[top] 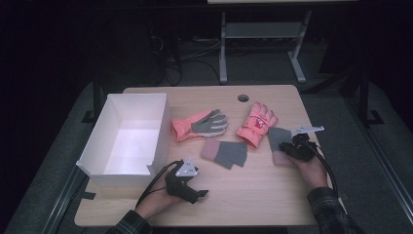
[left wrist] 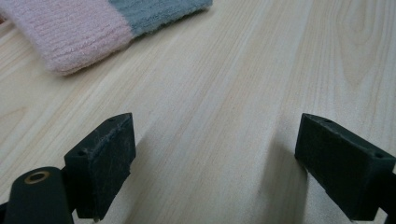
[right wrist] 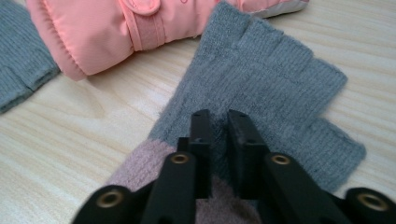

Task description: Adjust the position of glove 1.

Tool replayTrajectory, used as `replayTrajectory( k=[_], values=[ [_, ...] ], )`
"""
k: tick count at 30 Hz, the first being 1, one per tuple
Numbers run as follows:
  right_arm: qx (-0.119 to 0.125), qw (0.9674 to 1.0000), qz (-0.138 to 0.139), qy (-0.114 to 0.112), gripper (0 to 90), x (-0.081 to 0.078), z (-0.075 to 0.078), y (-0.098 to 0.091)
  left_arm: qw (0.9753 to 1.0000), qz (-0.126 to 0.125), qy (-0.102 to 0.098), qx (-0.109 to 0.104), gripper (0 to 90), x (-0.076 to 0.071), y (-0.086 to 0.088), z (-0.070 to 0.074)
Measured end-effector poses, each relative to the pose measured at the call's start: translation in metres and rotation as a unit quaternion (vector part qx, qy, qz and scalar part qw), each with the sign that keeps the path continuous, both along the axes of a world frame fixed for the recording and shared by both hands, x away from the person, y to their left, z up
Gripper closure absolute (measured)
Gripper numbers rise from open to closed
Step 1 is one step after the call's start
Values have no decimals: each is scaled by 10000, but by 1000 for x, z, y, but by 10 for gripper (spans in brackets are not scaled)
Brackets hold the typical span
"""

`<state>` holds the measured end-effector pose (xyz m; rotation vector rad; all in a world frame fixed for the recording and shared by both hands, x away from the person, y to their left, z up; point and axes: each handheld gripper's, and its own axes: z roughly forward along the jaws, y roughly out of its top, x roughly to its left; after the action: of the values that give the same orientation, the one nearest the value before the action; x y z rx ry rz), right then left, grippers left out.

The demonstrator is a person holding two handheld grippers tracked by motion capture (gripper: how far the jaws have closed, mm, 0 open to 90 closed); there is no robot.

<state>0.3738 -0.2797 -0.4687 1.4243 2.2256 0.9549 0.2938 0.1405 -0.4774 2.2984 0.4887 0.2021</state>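
Note:
A grey and pink knit fingerless glove (top: 278, 136) lies at the table's right side. My right gripper (top: 285, 146) is down on it, and in the right gripper view the jaws (right wrist: 218, 130) pinch a fold of this glove (right wrist: 280, 74) near where grey meets pink. A second knit glove (top: 225, 153) lies flat at mid-table, and its pink cuff (left wrist: 93, 28) is ahead of my left gripper (left wrist: 215, 149). That left gripper (top: 197, 194) rests near the front edge, jaws wide apart over bare wood with nothing between them.
Two salmon padded gloves lie behind the knit ones: one palm-up (top: 199, 126), one back-up (top: 256, 124) just beyond the held glove. A white open box (top: 158, 131) stands at the left edge. A cable hole (top: 243, 98) is at the table's far side.

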Motion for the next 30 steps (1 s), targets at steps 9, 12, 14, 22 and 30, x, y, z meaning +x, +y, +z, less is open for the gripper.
replayTrajectory(
  k=[9, 12, 14, 22, 30],
  values=[
    [74, 10000, -17, -52, 867, -2, 3, -4, 10000, 0, -3, 4, 116, 0, 0, 0],
    [175, 9998, -78, -93, 868, -4, 8, -10, 10000, 0, -1, -4, 116, 0, 0, 0],
    [216, 9996, -103, -130, 868, -6, 11, -13, 10000, 1, -2, -3, 116, 0, 0, 0],
    [310, 9992, 1, -264, 868, -16, 26, -12, 10000, 11, 2, 3, 116, 0, 0, 0],
    [386, 9983, 259, -365, 868, -35, 41, -6, 10000, 12, -7, -10, 116, 0, 0, 0]
  ],
)
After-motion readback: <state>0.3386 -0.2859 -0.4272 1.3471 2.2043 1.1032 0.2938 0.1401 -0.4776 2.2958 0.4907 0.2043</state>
